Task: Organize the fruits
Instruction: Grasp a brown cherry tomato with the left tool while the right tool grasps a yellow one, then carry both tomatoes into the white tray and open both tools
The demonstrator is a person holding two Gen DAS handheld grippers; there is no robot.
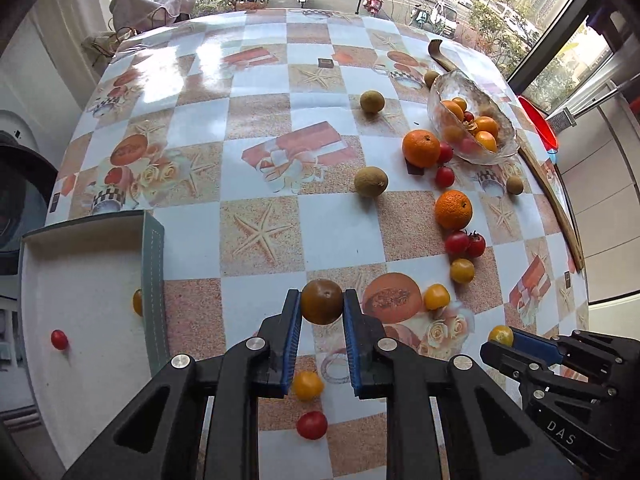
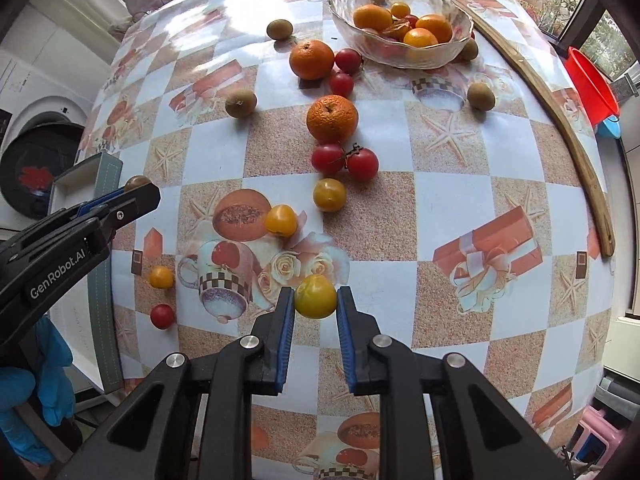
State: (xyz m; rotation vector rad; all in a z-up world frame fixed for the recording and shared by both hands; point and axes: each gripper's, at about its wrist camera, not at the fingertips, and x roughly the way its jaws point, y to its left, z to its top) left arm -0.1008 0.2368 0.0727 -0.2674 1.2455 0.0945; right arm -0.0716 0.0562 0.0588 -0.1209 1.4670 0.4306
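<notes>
My left gripper (image 1: 322, 302) is shut on a brown-green tomato (image 1: 322, 301) and holds it above the table, just right of the white tray (image 1: 80, 280). The tray holds a red cherry tomato (image 1: 59, 339) and a yellow one (image 1: 137, 302) at its right wall. My right gripper (image 2: 316, 298) is shut on a yellow tomato (image 2: 315, 296) near the table's front. It also shows in the left wrist view (image 1: 500, 336). A glass bowl (image 2: 344, 4) with oranges and small tomatoes stands at the far right.
Two oranges (image 2: 332, 118) (image 2: 311, 59), several red and yellow tomatoes (image 2: 345, 162) (image 2: 281, 220) and brown kiwis (image 2: 241, 103) lie loose on the checked tablecloth. A yellow (image 2: 161, 277) and a red tomato (image 2: 162, 316) lie by the tray. A wooden strip (image 2: 560, 120) runs along the right edge.
</notes>
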